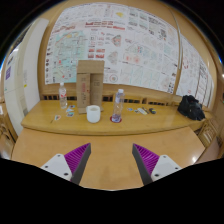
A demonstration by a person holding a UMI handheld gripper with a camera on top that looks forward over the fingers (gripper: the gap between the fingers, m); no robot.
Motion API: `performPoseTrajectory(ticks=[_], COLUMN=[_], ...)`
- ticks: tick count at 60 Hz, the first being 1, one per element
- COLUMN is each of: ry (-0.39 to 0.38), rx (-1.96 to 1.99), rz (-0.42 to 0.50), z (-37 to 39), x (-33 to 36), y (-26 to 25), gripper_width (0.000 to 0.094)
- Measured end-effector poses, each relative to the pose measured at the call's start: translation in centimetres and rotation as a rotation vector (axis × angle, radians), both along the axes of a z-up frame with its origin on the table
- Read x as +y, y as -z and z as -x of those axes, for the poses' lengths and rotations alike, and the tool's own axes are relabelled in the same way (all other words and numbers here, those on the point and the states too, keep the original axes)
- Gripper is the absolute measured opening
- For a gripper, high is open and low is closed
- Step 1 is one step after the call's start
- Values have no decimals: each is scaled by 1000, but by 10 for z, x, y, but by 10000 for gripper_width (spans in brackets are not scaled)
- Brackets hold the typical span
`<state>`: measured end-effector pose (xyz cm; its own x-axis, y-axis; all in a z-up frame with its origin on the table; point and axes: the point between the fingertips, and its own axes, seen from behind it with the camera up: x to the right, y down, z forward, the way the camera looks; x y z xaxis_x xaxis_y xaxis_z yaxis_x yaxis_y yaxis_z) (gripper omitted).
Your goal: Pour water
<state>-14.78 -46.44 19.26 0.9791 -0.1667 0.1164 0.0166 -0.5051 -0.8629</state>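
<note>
A white cup stands on the far wooden table, well beyond my fingers. A clear water bottle with a purple base stands just right of the cup. Another clear bottle stands left of the cup. My gripper is open and empty, its purple pads spread wide over the near table surface. Nothing stands between the fingers.
A tall cardboard box stands behind the cup. A dark bag lies at the table's right end. Small items lie right of the bottle. A wall of paper sheets rises behind.
</note>
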Motion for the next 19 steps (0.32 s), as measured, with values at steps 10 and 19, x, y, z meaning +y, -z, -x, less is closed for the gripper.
performPoseTrajectory(ticks=[10,19], ry=[-2,5], rx=[8,15], rz=[-10,-31], z=[17,20], x=[-42,-55], y=[-10,-25], gripper_width=[850,851])
